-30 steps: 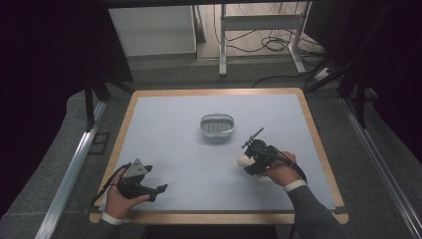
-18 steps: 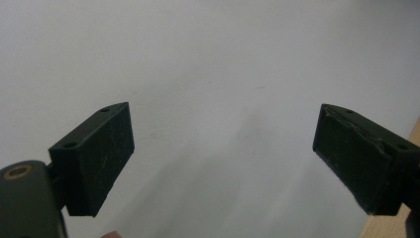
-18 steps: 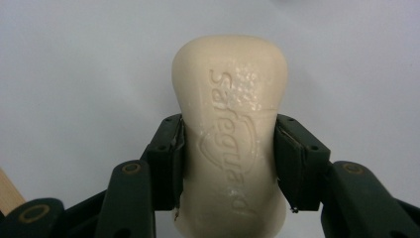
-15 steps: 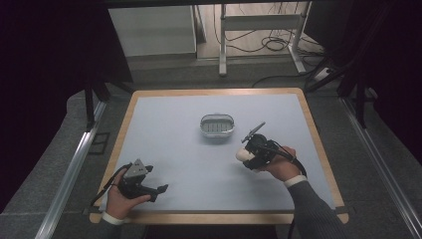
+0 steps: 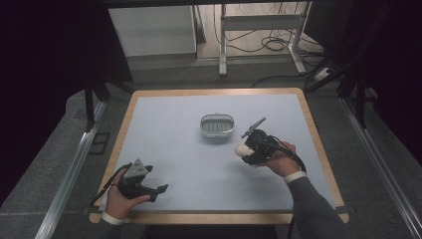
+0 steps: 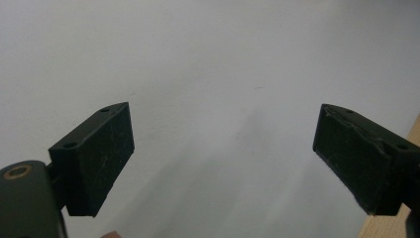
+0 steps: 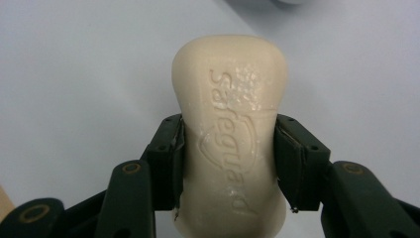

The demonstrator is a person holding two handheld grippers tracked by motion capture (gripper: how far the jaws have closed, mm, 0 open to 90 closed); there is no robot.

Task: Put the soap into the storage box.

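Right gripper view: the right gripper (image 7: 228, 163) is clamped on a cream bar of soap (image 7: 229, 129), one black jaw against each long side at about the bar's mid-length. The embossed face of the bar is turned toward the camera; the lettering reads "Safeguard" above a shield outline. The far end of the bar projects past the jaw tips, and its near end is cut off by the bottom edge of the view. A pale rounded object is cut off at the top edge and cannot be identified from this view.

High view: the right gripper (image 5: 247, 147) sits right of the bench's (image 5: 169, 129) centre, held by the right hand (image 5: 278, 158), with the soap visible as a pale lump at its tip. Whether the bar touches the bench surface cannot be determined. A small oval metal dish (image 5: 217, 126) with a slatted insert stands just beyond the soap, toward the far edge and near the bench's centre.

Left gripper view: the left gripper (image 6: 223, 158) has its jaws spread wide, with nothing between them except the pale bench surface. In the high view, it (image 5: 158, 190) rests near the bench's near left corner, held by the left hand (image 5: 122, 199). The forearm is cut off by the bottom edge.
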